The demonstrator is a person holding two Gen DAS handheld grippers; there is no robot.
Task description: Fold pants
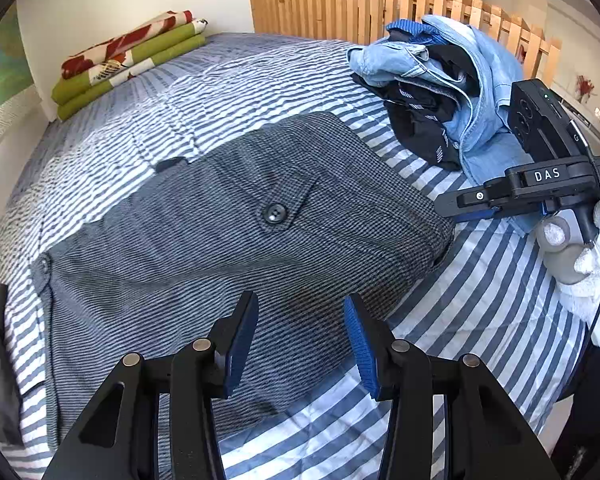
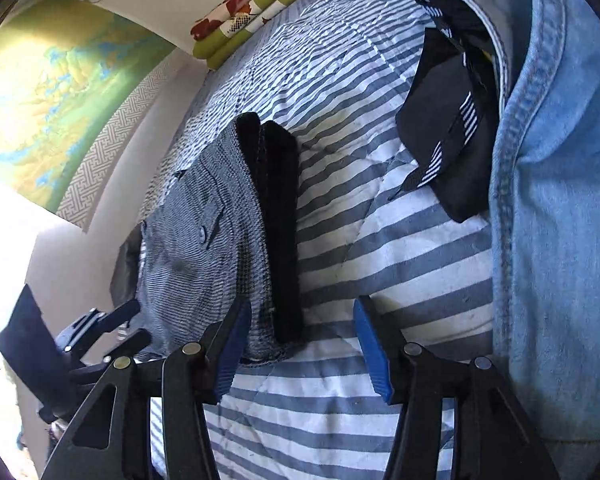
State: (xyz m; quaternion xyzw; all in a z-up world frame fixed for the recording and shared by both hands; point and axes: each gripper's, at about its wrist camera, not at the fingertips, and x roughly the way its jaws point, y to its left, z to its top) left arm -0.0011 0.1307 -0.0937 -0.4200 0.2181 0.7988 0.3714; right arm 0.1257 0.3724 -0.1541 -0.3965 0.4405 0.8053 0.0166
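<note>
Grey checked pants (image 1: 236,240) lie folded into a compact slab on the striped bedspread (image 1: 480,312), with a buttoned back pocket facing up. My left gripper (image 1: 300,340) hovers over their near edge, open, with nothing between its blue pads. In the right wrist view the pants (image 2: 196,248) show their black inner waistband (image 2: 280,220) along the right side. My right gripper (image 2: 300,348) is open just off the pants' near corner, pads apart and pressing on nothing. A white-gloved hand (image 1: 588,280) holds it, and the right gripper (image 1: 448,208) sits at the pants' right end.
A heap of denim and black garments (image 1: 440,80) lies at the far right of the bed, close beside my right gripper. A folded green floral blanket (image 1: 128,64) rests at the far left corner. A wooden slatted rail (image 1: 360,8) stands behind; a map (image 2: 60,100) hangs on the wall.
</note>
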